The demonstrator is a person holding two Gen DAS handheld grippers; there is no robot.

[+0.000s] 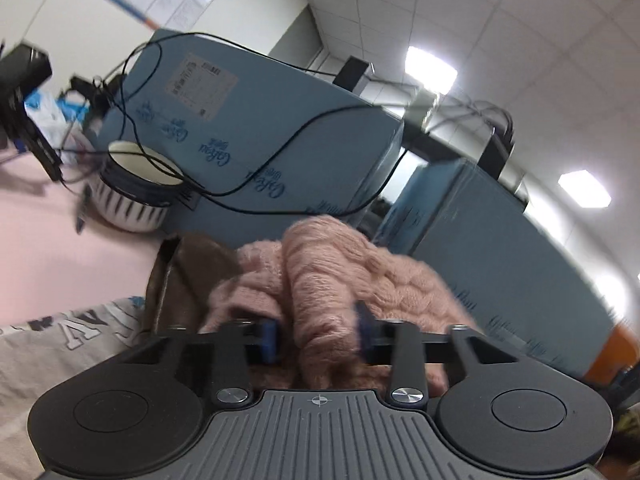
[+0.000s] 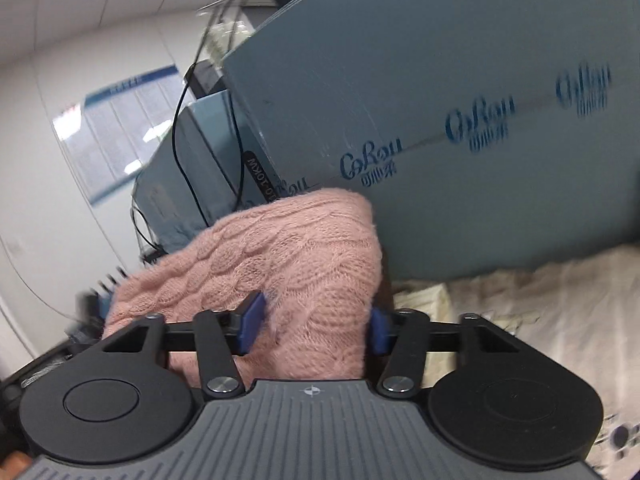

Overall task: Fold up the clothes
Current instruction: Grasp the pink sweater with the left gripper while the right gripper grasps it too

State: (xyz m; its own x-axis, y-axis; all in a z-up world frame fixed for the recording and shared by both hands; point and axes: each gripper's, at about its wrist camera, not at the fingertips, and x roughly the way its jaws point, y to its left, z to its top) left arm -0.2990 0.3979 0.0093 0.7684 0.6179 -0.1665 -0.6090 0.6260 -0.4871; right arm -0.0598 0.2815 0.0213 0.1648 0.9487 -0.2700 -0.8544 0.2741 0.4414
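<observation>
A pink cable-knit sweater fills the middle of the left wrist view, and it also shows in the right wrist view. My left gripper is shut on a bunched fold of the sweater, its blue pads pressed on either side. My right gripper is shut on a wider fold of the same sweater and holds it lifted. A brown garment lies under the sweater at the left. A grey printed shirt lies at the lower left.
Large blue cardboard boxes stand close behind, also filling the right wrist view. A striped white bowl with black cables sits on the pink table surface. A cream cloth lies at the right.
</observation>
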